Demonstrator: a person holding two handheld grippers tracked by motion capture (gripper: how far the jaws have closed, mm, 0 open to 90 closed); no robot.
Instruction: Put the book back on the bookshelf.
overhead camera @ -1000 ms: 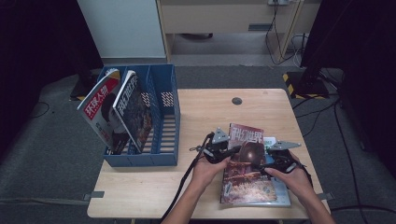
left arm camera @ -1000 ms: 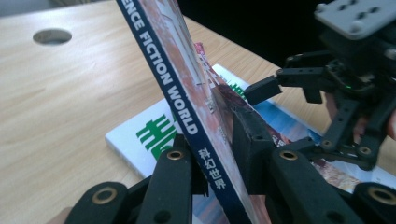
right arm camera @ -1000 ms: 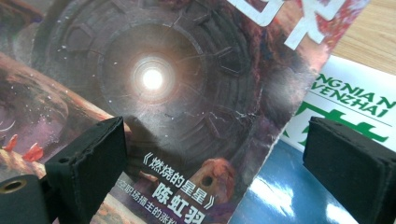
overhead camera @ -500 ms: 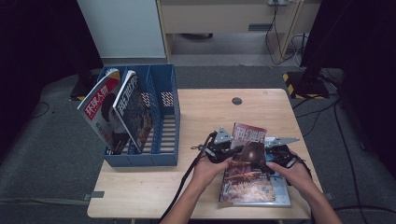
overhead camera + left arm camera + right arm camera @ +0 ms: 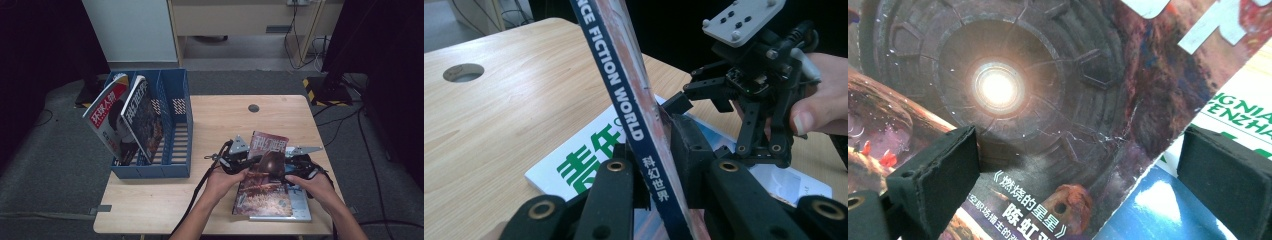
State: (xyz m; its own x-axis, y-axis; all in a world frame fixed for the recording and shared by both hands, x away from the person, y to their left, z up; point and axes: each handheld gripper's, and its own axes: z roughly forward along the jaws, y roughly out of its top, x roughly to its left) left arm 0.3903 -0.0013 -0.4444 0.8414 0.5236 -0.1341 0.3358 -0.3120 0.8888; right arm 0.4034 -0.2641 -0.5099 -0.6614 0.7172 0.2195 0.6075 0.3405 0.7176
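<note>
A science-fiction magazine (image 5: 262, 175) with a dark tunnel cover is held tilted over a second magazine (image 5: 296, 206) that lies flat on the table. My left gripper (image 5: 651, 170) is shut on its blue spine (image 5: 624, 100), with a pad on each side. In the high view the left gripper (image 5: 245, 162) is at the magazine's left edge and my right gripper (image 5: 287, 169) is at its right edge. The right gripper (image 5: 1078, 170) is open, pads wide apart, with the cover (image 5: 1038, 100) close in front of them. The flat magazine (image 5: 584, 160) is white with green characters.
A blue file rack (image 5: 172, 100) stands on the table's left part. Two magazines (image 5: 107, 117) (image 5: 142, 117) lean in its left slots, and the right slots hold nothing. A round cable hole (image 5: 253, 108) is in the tabletop at the back. The table's front edge is near the person's forearms.
The right hand and its gripper have shifted a little left, closer to the magazine's edge. The left gripper keeps its hold on the spine.
</note>
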